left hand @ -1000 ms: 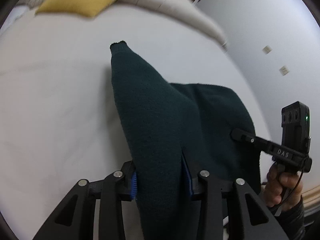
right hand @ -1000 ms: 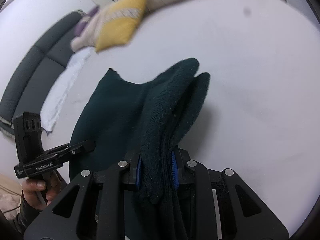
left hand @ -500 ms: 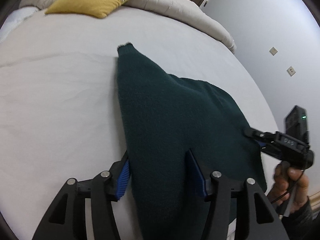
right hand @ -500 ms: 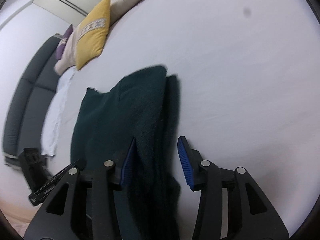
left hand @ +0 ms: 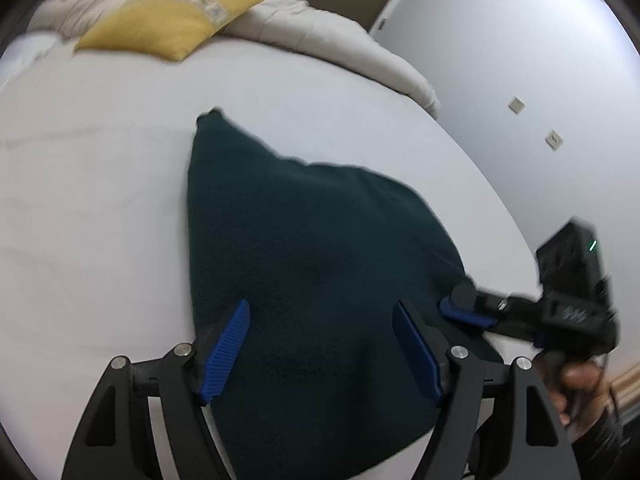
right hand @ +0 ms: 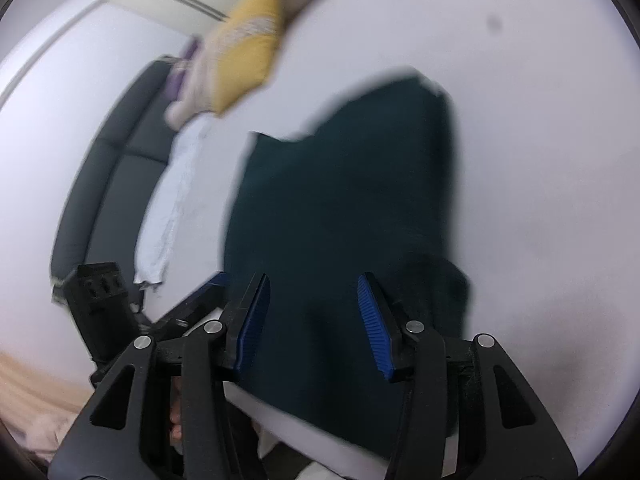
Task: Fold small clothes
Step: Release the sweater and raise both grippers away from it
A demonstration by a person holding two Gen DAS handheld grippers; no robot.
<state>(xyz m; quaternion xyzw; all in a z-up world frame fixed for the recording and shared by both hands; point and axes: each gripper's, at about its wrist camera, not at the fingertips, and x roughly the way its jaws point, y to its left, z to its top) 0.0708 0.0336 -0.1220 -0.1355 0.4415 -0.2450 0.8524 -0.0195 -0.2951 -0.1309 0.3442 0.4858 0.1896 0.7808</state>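
Left tool (left hand: 322,352) jaws opening, right tool (right hand: 314,322) parted

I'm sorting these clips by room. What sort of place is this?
Most likely a bedroom: a dark green garment lies on a white-sheeted bed, with a yellow pillow and a rumpled duvet at its far end.

No lettering can be read in either view — the pale marks on the side of the right gripper (left hand: 466,312) are blurred beyond reading.

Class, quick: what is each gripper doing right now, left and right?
Left gripper: jaws opening, apart over the dark green garment, not gripping it.
Right gripper: open, garment between the pads, not gripped.
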